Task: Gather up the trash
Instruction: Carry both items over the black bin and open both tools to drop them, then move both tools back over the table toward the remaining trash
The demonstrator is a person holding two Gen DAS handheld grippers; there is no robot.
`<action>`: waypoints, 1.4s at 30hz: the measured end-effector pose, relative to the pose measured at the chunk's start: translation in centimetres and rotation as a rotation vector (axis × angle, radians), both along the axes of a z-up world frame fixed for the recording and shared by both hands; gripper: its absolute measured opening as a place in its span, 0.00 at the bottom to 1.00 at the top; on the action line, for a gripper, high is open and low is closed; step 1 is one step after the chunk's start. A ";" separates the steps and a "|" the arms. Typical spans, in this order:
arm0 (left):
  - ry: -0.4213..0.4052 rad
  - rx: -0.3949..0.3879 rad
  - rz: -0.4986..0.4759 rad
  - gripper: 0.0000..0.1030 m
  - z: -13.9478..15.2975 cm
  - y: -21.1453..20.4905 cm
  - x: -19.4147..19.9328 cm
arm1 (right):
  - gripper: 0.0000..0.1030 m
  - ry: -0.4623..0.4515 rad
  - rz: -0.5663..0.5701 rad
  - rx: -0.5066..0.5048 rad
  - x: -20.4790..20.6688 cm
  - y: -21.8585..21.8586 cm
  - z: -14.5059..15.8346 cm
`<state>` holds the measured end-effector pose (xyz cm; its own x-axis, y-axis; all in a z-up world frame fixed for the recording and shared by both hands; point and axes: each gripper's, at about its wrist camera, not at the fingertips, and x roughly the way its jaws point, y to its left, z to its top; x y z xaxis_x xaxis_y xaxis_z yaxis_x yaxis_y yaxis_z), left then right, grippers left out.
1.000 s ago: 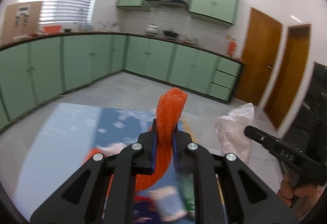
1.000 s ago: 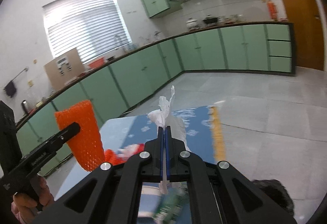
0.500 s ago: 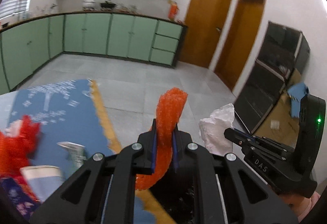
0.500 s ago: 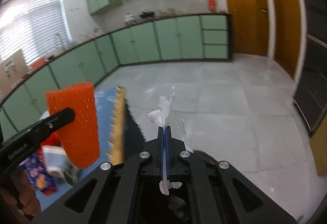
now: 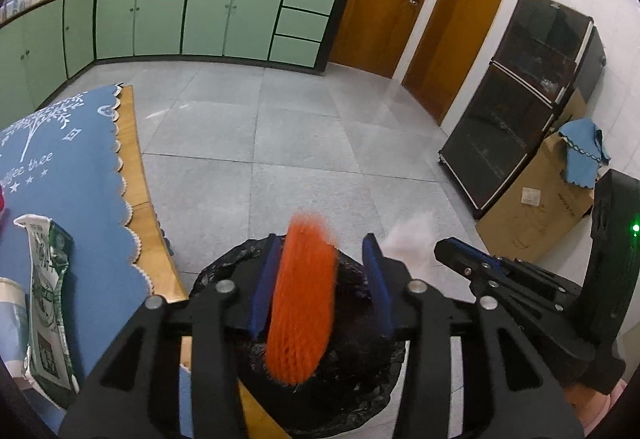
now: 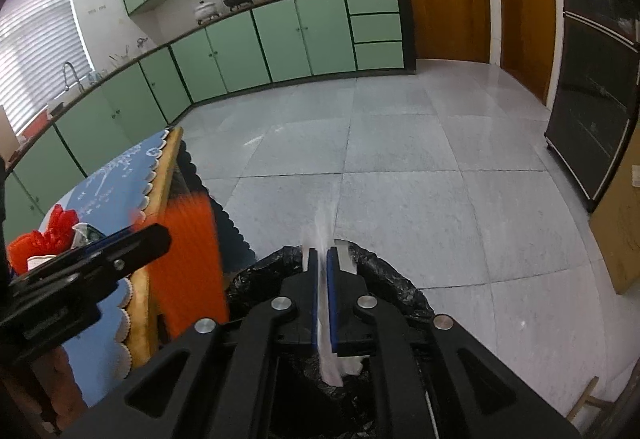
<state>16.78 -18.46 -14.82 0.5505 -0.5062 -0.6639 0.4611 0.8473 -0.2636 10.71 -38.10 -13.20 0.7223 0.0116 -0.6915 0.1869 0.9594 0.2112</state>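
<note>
My left gripper (image 5: 320,263) is open above a bin lined with a black bag (image 5: 360,391). An orange foam net (image 5: 302,303), blurred, hangs loose between its spread fingers over the bin mouth; it also shows in the right wrist view (image 6: 186,263). My right gripper (image 6: 323,259) has its pads slightly parted around a blurred white tissue (image 6: 330,355) over the same black bag (image 6: 384,275). The tissue (image 5: 412,243) shows beside the right gripper's fingers in the left view. I cannot tell whether the pads still grip it.
A table with a blue cloth (image 5: 60,167) stands left of the bin, with a green-white packet (image 5: 48,303) and a paper cup (image 5: 10,319) on it. Red trash (image 6: 44,239) lies on it. A dark cabinet (image 5: 528,99) and cardboard box (image 5: 536,207) stand right.
Both grippers swung right from the table to above the bin. The left gripper opened and the orange net is dropping. The right pads parted a little and the tissue is sliding down.
</note>
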 end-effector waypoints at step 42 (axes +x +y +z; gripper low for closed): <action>-0.163 0.154 0.679 0.80 3.9 29.1 -10.0 | 0.71 -0.137 0.475 -0.025 -0.3 23.1 3.7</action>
<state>6.78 10.67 -10.95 0.8094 0.0759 -0.5823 -0.1575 0.9833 -0.0907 10.38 -15.03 -9.52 0.7255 0.3456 -0.5952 -0.2998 0.9371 0.1787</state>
